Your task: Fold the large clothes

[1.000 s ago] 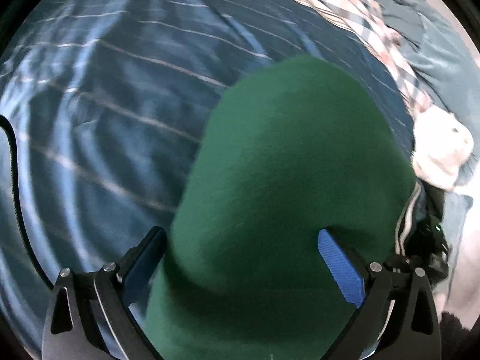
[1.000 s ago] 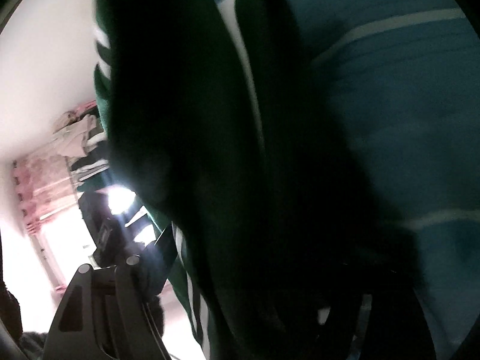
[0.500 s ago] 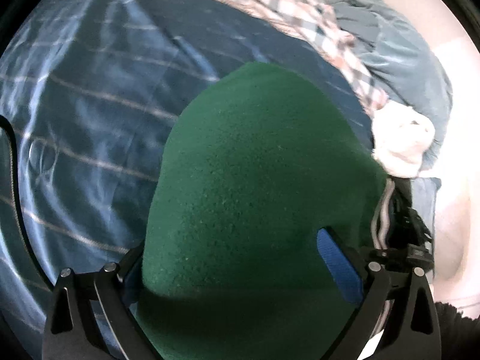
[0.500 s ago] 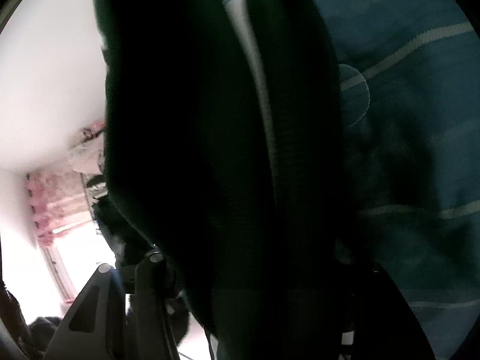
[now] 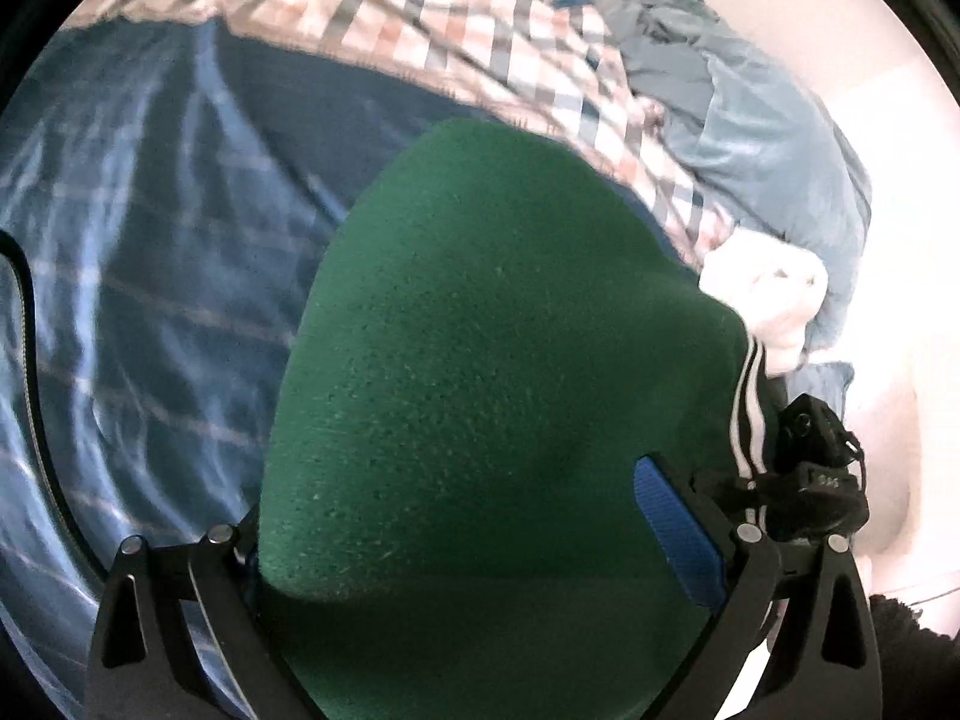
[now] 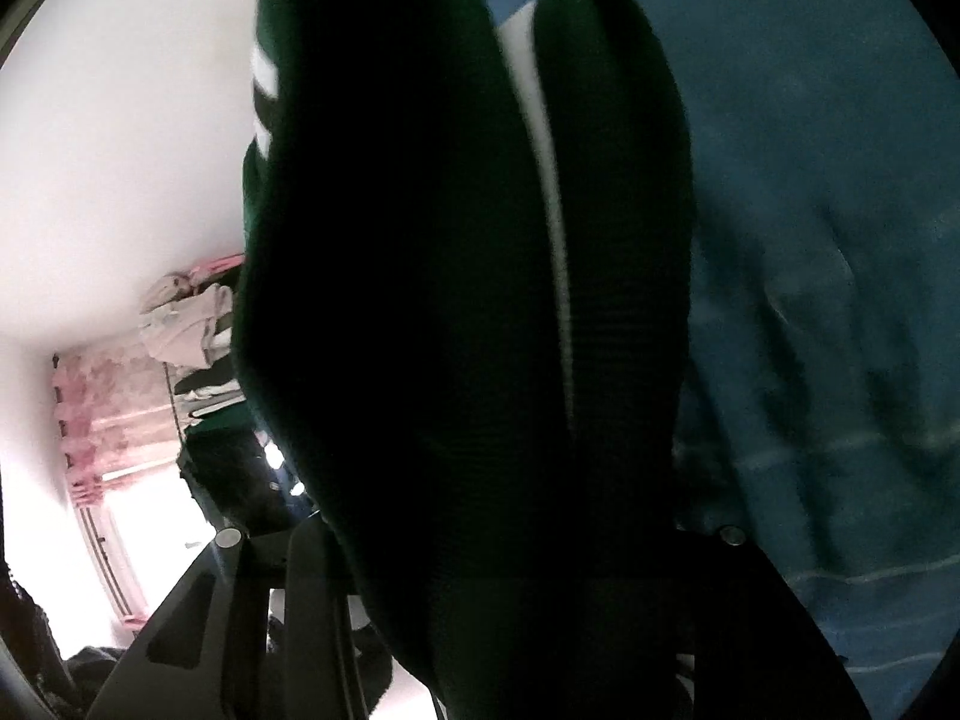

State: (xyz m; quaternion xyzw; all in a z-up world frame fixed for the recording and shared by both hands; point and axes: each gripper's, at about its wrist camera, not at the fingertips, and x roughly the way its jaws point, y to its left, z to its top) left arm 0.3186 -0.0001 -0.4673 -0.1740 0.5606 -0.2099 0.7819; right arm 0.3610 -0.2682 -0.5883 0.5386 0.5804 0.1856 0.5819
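Note:
A green fleece garment with white stripes at its edge fills the left wrist view and drapes over and between the fingers of my left gripper. The blue pad of its right finger shows; the left pad is hidden by cloth. The jaws stand wide. In the right wrist view the same garment hangs dark and close over my right gripper, hiding the fingertips. The other gripper shows in the left wrist view, holding the striped edge.
A blue striped bedsheet lies under the garment. A plaid shirt, a grey-blue garment and a white cloth lie at the far edge. A pink curtain and hanging clothes are by the wall.
The green garment has been lifted and carried further from the sheet; more of the plaid shirt and the wall shows. The right view has tilted a little.

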